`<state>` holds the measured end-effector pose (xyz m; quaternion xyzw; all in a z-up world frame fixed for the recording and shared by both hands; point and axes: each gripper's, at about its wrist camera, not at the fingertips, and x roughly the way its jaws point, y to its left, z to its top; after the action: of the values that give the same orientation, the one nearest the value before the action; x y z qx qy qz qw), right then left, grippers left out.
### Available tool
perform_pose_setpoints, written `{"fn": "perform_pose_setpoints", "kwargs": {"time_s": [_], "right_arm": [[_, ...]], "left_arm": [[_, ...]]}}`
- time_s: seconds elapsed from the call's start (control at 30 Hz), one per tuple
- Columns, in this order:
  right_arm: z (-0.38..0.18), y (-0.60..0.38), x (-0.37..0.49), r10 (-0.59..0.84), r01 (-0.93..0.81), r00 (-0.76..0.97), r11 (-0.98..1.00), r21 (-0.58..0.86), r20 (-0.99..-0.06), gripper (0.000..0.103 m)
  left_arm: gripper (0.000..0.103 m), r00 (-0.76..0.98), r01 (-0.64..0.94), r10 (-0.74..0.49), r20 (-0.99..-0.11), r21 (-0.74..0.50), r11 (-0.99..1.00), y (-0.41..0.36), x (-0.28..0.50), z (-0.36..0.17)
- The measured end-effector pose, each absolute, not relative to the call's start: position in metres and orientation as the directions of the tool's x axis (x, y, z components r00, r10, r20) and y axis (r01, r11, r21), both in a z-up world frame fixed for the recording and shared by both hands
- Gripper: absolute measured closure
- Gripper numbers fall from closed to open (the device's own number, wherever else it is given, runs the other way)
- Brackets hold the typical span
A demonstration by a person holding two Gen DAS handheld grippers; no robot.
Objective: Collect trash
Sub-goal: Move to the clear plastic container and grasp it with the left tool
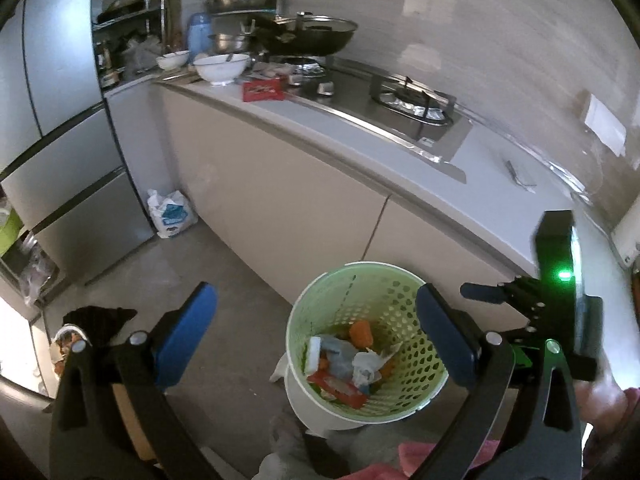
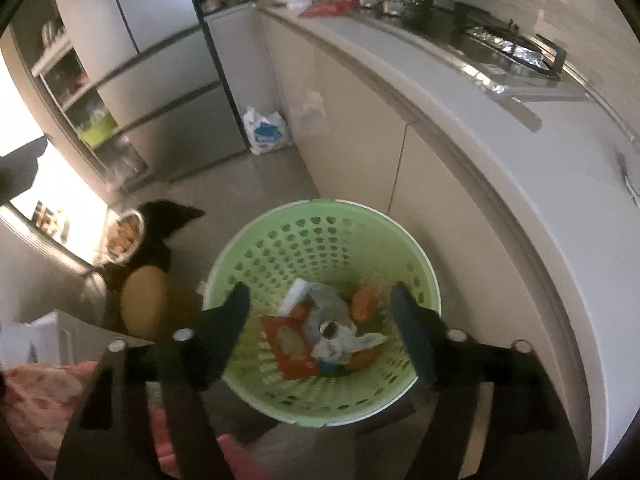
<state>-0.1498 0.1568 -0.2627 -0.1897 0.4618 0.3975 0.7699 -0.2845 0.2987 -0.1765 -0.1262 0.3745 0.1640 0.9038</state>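
Pale green perforated plastic: we log one round waste basket [image 2: 320,264] standing upright on the kitchen floor, hard against the base of the cabinet run, holding an orange-red wrapper [image 2: 290,346], crumpled white paper [image 2: 340,344], a white-and-grey packet [image 2: 316,300] and orange scraps [image 2: 366,300]. Directly over its mouth we hold the right gripper [image 2: 320,328], fingers spread wide and carrying nothing, both tips falling inside the rim; we judge a deposit just made or about to be skipped. The left gripper [image 1: 316,336] is likewise parted and empty, set a little to the basket's left, so our right hand is the nearer. Remaining candidates lie up and away on the countertop [image 1: 304,120]: a red packet [image 1: 263,91] beside a white bowl [image 1: 221,67], and a small flat scrap [image 1: 519,175] near the wall. We would need to lift clear of the rim and over the counter edge. Also noted: a wok [image 1: 312,34] on the hob, a blue-and-white bag [image 1: 172,213] on the floor, a refrigerator [image 1: 52,92], a black bag [image 2: 160,232].
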Motion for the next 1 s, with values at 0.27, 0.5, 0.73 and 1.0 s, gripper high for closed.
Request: {"fn": "perform_pose_setpoints", "kwargs": {"time_s": [0.27, 0.5, 0.73, 1.0], "right_arm": [[-0.243, 0.136, -0.146, 0.441, -0.722, 0.311, 0.686, 0.092, -0.842, 0.004], [-0.217, 0.108, -0.158, 0.437, -0.680, 0.354, 0.727, 0.093, -0.827, 0.002], [-0.199, 0.083, -0.160, 0.430, -0.653, 0.391, 0.753, 0.084, -0.814, 0.002], [-0.178, 0.050, -0.125, 0.389, -0.583, 0.469, 0.811, 0.053, -0.793, 0.002]], "left_arm": [[0.008, 0.659, -0.403, 0.220, -0.719, -0.091, 0.911, 0.298, -0.291, -0.176], [0.008, 0.662, -0.380, 0.211, -0.719, -0.079, 0.922, 0.287, -0.290, -0.178], [0.008, 0.674, -0.335, 0.172, -0.719, -0.090, 0.938, 0.274, -0.270, -0.173], [0.008, 0.698, -0.205, 0.090, -0.710, -0.078, 0.976, 0.247, -0.202, -0.156]]}}
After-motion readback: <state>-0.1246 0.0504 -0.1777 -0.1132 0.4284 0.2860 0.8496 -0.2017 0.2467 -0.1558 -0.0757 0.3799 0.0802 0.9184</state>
